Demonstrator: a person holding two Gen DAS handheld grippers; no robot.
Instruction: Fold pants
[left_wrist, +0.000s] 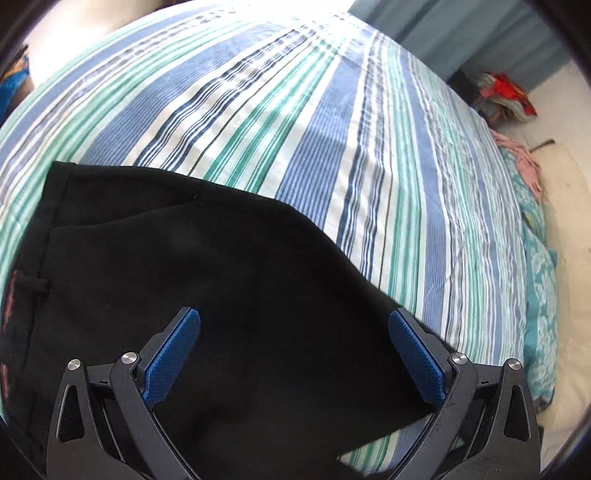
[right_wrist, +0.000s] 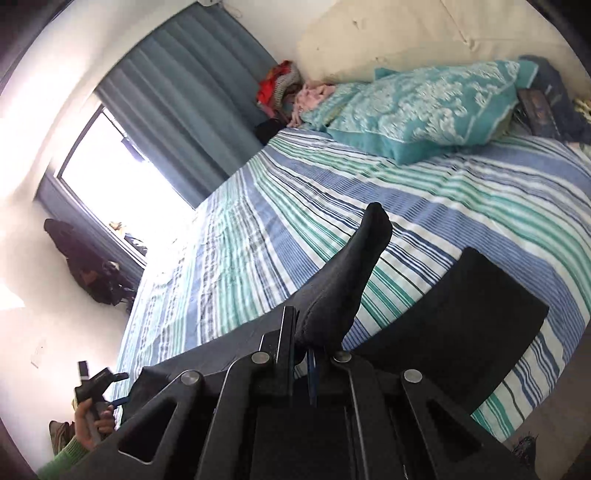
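Black pants (left_wrist: 207, 266) lie flat on a striped bedspread (left_wrist: 332, 129), waistband with a belt loop at the left. My left gripper (left_wrist: 293, 328) is open just above the pants, blue pads wide apart and empty. In the right wrist view my right gripper (right_wrist: 308, 336) is shut on a pinched fold of the black pants (right_wrist: 347, 280), which stands up from the jaws; more of the pants (right_wrist: 476, 317) lies on the bed at the right. The left gripper (right_wrist: 98, 384) shows at the lower left in a hand.
Teal patterned pillows (right_wrist: 424, 107) and a cream headboard (right_wrist: 388, 37) are at the bed's head. A pile of red and pink clothes (right_wrist: 284, 88) sits in the corner. Blue curtains (right_wrist: 192, 103) and a bright window (right_wrist: 122, 177) are on the far side of the bed.
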